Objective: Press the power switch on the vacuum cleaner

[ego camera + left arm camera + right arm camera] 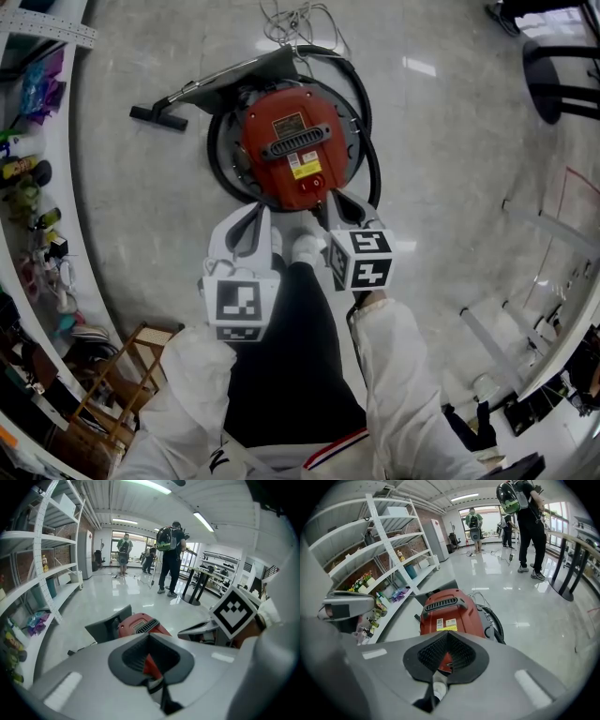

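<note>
- Vacuum cleaner (pixel 292 150): red canister on the floor, straight ahead of the person's feet. It is the landmark for every place below.
- Power switch: not clearly made out in any view. It is probably on the red top near the vacuum's near edge, but that is a guess.
- Right gripper (pixel 331 200): jaws closed together with nothing between them. The tip is at the vacuum's near-right edge, and contact is unclear.
- Left gripper (pixel 250 218): jaws also closed and empty, just off the vacuum's near-left edge. It looks idle.
- Hose (pixel 371 141): black loop wrapping the vacuum's right and far sides, just beside the right gripper.
- Floor nozzle (pixel 157 116): on the floor to the vacuum's far left.
- Loose cable (pixel 292 17): on the floor beyond the vacuum.
- Step judged: lining up for the press, which is not done yet.
- Risk 1: the closed tip could slide off the rounded red lid and miss the switch, because the lid is smooth and curved.
- Risk 2: the canister could roll or scoot away if the push goes sideways rather than down.
- Risk 3: the right gripper could snag the hose loop, because it sits so close.
- Risk 4: the tip could land on the yellow label (pixel 306 167) instead of the switch.
</note>
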